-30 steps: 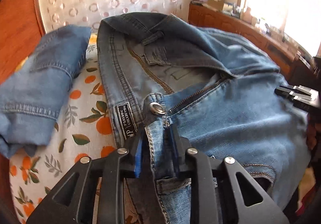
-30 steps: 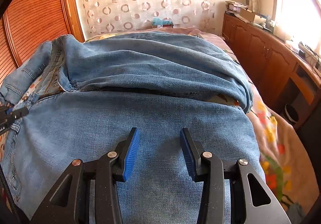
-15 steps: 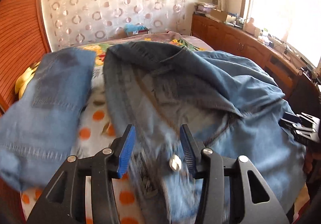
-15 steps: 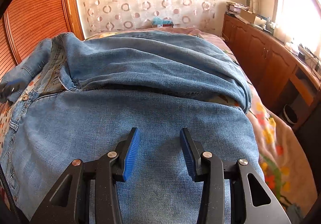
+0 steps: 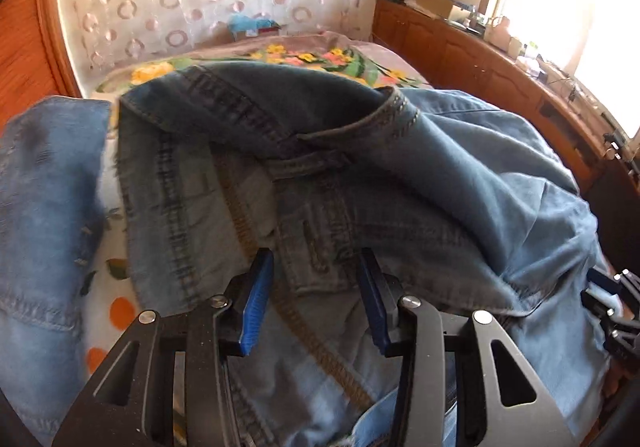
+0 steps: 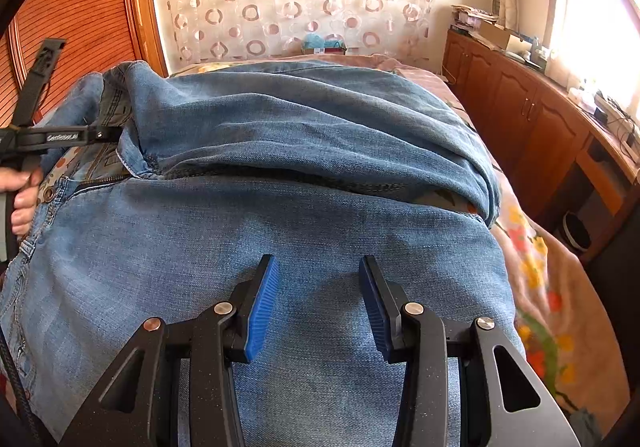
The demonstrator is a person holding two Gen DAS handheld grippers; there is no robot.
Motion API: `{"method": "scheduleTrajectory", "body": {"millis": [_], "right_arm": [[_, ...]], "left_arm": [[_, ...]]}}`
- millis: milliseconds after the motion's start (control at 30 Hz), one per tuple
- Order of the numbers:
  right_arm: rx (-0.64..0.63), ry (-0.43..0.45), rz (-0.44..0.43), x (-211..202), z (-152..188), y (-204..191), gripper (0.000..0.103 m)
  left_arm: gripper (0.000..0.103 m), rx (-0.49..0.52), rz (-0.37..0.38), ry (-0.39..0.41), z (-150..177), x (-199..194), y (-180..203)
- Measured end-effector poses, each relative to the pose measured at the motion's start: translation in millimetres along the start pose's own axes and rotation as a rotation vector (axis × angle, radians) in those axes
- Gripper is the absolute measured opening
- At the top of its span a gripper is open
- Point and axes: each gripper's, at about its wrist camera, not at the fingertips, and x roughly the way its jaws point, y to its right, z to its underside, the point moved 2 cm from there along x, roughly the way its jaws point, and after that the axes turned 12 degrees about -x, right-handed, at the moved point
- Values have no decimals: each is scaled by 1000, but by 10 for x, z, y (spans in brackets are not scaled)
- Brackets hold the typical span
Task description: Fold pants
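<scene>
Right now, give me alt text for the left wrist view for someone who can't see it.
The left gripper hovers open over rumpled blue jeans spread on a floral bedspread, its blue-padded jaws holding nothing. A second folded pair of jeans lies to the left; a wooden cabinet lines the right wall.

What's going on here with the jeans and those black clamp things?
A person is folding jeans on a bed, using a handheld gripper in each hand. Right now neither grips anything: the left gripper hangs open above the waistband, and the right gripper is open over the leg fabric. Another pair of jeans, already folded, lies to the left.
</scene>
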Motion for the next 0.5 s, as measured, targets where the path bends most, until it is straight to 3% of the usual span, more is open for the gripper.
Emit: {"method": "scheduleTrajectory", "body": {"millis": [167, 367, 400, 467, 500], "right_arm": [[2, 2, -5, -3, 7, 5, 44], [2, 2, -6, -5, 6, -1, 44], [2, 2, -6, -2, 5, 2, 44], [3, 2, -7, -1, 2, 2, 44], [3, 2, -6, -1, 2, -1, 44]], "left_arm": [[45, 51, -52, -10, 2, 58, 140], [45, 39, -42, 5, 52, 35, 107], [43, 41, -42, 6, 68, 28, 106], [28, 38, -14, -5, 87, 4, 124], [27, 45, -19, -5, 108, -6, 140]]}}
